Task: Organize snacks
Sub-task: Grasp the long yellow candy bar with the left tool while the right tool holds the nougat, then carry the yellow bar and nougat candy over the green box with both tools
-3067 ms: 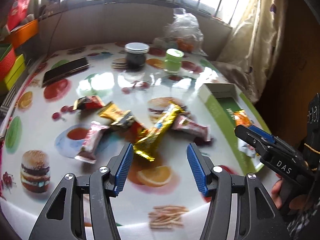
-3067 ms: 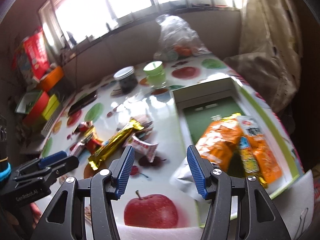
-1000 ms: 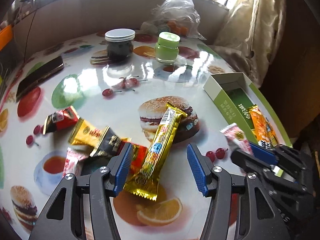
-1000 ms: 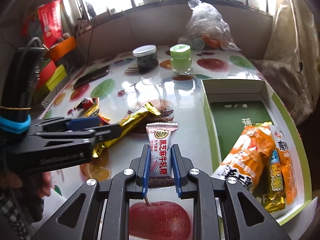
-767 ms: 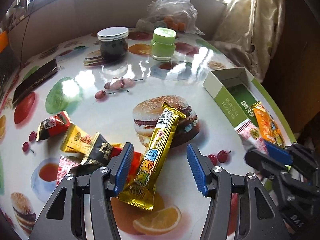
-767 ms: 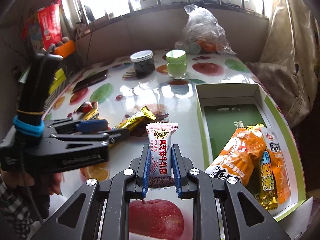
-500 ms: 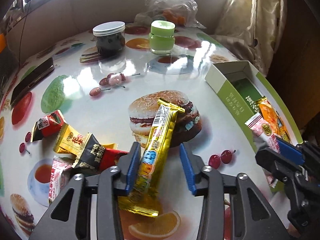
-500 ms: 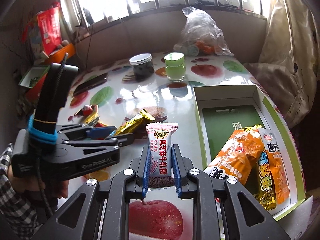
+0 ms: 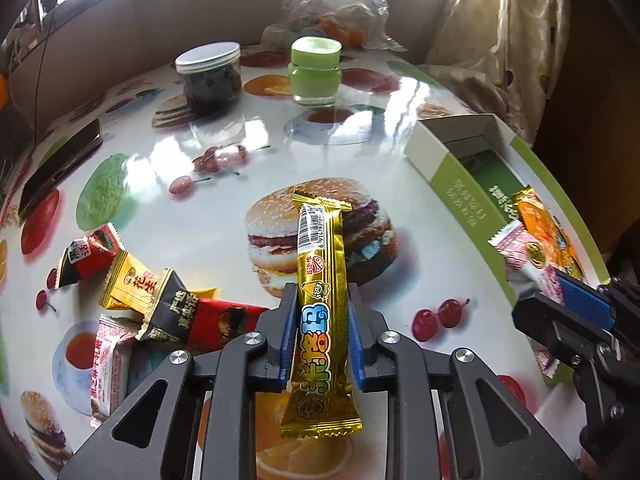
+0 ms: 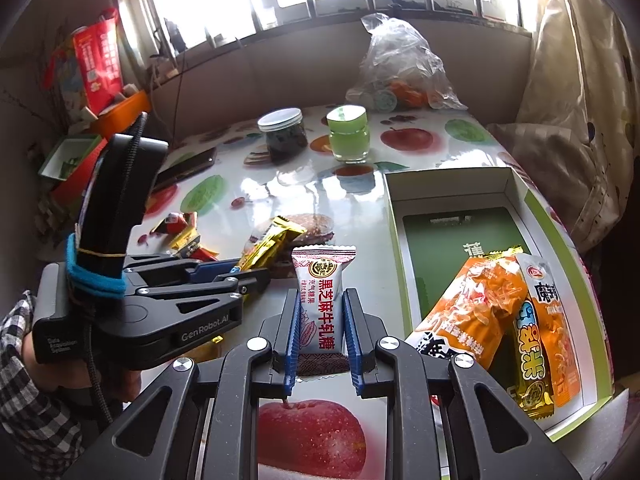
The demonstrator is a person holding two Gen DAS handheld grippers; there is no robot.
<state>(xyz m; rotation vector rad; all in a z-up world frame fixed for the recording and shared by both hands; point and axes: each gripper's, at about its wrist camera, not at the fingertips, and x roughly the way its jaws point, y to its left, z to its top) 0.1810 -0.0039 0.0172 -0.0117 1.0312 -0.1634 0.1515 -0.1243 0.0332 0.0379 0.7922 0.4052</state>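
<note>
Your left gripper [image 9: 322, 334] just closed on the gold bar [image 9: 321, 312], beside the box [image 9: 460, 176], right gripper [image 10: 322, 332] clamping a candy [image 10: 322, 304].

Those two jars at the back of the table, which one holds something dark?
The jar with the white lid, on the left. The other jar beside it is green, lid and contents alike.

I count one gold bar [image 9: 322, 312], one white candy [image 10: 322, 304], five small sweets [image 9: 132, 288] loose on my tabletop [image 9: 132, 200], two jars [image 9: 210, 74], three packets [image 10: 472, 312] in one green box [image 10: 452, 196].
</note>
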